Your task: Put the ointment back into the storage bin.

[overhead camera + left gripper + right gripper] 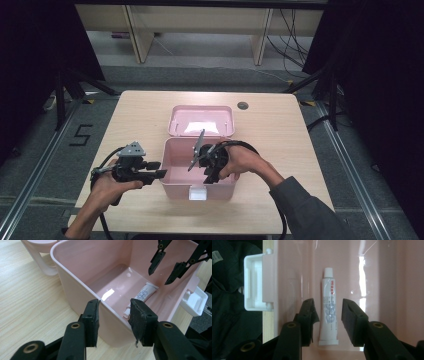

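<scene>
White latch beside tube, apparently lying free in pink box.

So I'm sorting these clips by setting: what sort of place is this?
Probably a lab or recording room, not a home: a bare light wooden table flanked by black curtains, tripod legs on grey floor, loose cables behind, a taped number five.

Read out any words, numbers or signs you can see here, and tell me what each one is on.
"5": black mark on the floor, left of the table.
"999": red print near the cap end of the white tube lying in the pink box; the characters after it are too blurred to read.
Blue print and small text down the tube: too small to read.
</scene>
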Action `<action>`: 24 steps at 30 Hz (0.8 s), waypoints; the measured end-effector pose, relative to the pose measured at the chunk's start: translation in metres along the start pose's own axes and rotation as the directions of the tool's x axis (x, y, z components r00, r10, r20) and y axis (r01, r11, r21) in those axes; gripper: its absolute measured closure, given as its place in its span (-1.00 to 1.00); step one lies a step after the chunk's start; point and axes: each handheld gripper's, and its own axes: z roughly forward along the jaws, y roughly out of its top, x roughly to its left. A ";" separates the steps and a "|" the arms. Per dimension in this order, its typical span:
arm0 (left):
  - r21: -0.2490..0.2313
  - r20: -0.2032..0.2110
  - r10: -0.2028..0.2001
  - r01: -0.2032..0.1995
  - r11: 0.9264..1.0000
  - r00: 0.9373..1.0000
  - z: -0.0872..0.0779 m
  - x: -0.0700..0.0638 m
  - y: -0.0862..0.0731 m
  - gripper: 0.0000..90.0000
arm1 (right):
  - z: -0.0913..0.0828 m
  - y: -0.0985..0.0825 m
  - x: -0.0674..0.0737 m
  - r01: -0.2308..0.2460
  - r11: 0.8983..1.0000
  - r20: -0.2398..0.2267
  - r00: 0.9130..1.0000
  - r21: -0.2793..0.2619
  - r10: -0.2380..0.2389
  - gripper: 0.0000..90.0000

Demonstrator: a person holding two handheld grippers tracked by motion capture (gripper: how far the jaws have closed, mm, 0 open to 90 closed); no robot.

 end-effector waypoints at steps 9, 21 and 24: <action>-0.001 -0.005 0.001 -0.001 1.000 1.000 0.000 0.000 0.000 0.30 | -0.015 -0.007 -0.002 -0.053 0.996 0.044 0.997 -0.069 0.056 0.29; 0.003 0.001 0.000 0.000 1.000 1.000 0.002 0.001 0.000 0.26 | -0.032 -0.017 -0.008 -0.161 0.969 0.089 0.980 -0.185 0.180 0.23; -0.004 -0.010 -0.011 0.011 1.000 1.000 0.003 0.002 0.000 0.21 | -0.037 -0.020 -0.009 -0.194 0.958 0.089 0.972 -0.209 0.216 0.22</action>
